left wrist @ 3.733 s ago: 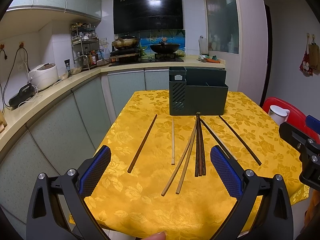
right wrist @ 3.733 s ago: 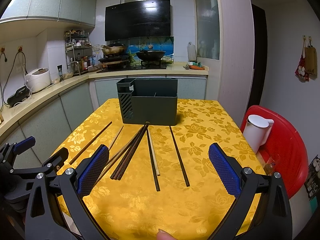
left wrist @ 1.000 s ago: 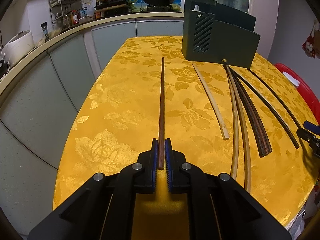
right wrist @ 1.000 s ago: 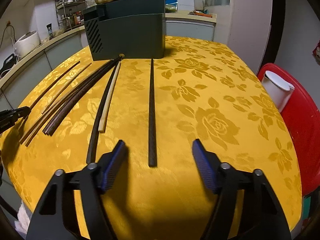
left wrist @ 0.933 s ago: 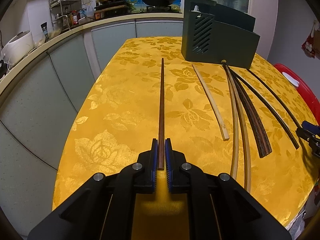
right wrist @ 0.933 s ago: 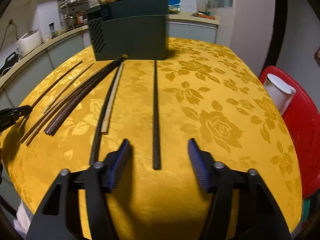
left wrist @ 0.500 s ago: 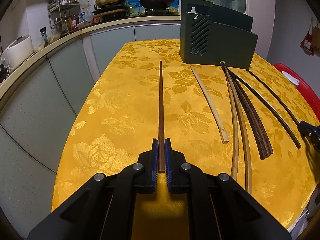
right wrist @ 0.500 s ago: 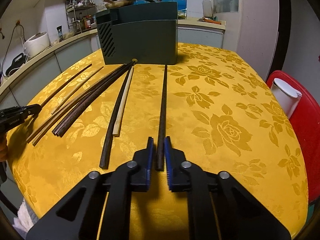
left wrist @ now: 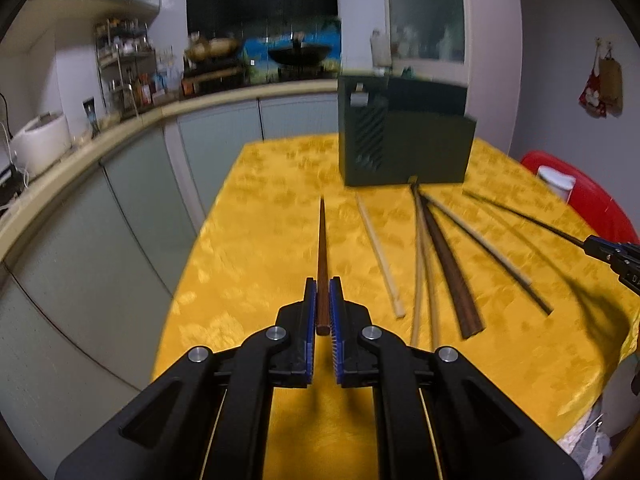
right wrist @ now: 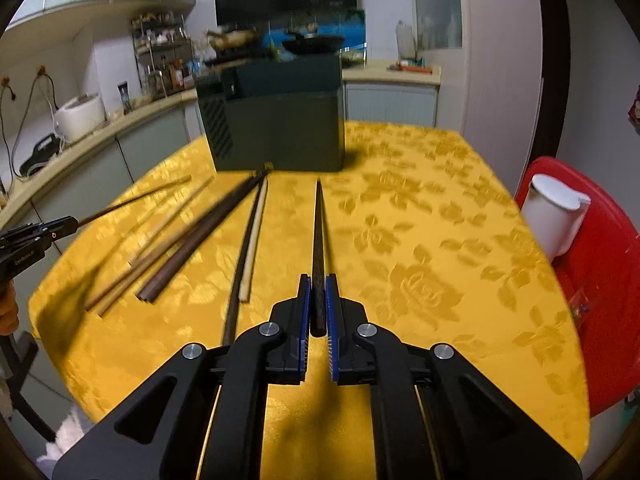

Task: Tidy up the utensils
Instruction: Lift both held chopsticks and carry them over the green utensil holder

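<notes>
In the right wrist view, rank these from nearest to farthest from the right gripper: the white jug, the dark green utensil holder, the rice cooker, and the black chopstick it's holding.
1. black chopstick, clamped in the right gripper, pointing straight ahead.
2. white jug, off to the right on the red stool.
3. dark green utensil holder, ahead at the table's far end.
4. rice cooker, far left on the counter.

Blurred holder (left wrist: 404,148), loose chopsticks (left wrist: 450,264)
</notes>
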### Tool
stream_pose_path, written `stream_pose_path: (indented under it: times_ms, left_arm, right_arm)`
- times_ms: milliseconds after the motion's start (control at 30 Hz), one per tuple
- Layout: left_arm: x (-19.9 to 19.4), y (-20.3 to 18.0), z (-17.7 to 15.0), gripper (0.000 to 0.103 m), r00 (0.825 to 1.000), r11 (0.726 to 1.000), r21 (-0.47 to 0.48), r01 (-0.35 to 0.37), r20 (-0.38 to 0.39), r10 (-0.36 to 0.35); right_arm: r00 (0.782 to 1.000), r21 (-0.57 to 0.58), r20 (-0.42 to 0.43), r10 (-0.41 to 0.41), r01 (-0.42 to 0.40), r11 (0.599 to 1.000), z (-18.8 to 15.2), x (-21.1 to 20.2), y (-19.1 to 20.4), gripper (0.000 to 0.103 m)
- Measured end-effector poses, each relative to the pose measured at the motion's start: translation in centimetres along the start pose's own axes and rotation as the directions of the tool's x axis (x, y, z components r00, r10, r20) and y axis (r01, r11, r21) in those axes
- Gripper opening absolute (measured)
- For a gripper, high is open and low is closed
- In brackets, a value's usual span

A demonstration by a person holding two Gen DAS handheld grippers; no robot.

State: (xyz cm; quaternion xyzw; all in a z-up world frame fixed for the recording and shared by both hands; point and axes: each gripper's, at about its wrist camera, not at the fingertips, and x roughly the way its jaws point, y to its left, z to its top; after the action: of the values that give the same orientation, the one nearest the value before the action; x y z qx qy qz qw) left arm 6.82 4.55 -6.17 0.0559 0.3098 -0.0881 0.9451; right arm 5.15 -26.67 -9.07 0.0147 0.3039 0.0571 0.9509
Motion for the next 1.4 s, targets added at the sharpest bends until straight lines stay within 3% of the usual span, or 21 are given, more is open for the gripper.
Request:
stream_pose_path:
  times_ms: [200, 333, 833, 1100, 1400]
  left_arm:
    - [-3.1, -1.2, 3.3, 0.006, 0.996, 0.999, 0.045, 0.015, 0.082, -0.019]
    - [-3.7, -1.6, 6.1, 0.006, 0.994, 0.997, 0.063, 0.051, 0.09, -0.057]
    - [-1.7, -0.2, 14.2, 0.006, 0.995, 0.995, 0.043, 0.088, 0.051, -0.09]
    - [-3.3, -1.3, 18.9, 0.006, 0.987, 0.987, 0.086, 0.138, 0.066, -0.144]
    - [-5.4, -3.9, 26.1, 0.006, 0.967, 0.98, 0.08, 0.184, 0.166, -0.195]
  right_arm:
    - [0.995, 0.002, 0.096, 0.033, -0.033, 0.999, 2.8, -2.9, -0.3, 0.008]
    - [0.988, 0.0, 0.143, 0.061, -0.061, 0.998, 5.6, -3.9, -0.5, 0.008]
    - [0.983, 0.023, 0.14, 0.122, -0.126, 0.992, 15.6, -1.9, -1.8, 0.008]
    - [0.979, 0.018, 0.175, 0.105, -0.109, 0.994, 20.8, -2.5, -2.1, 0.008]
    - [0.966, 0.025, 0.248, 0.07, -0.078, 0.997, 26.6, -2.6, -2.4, 0.008]
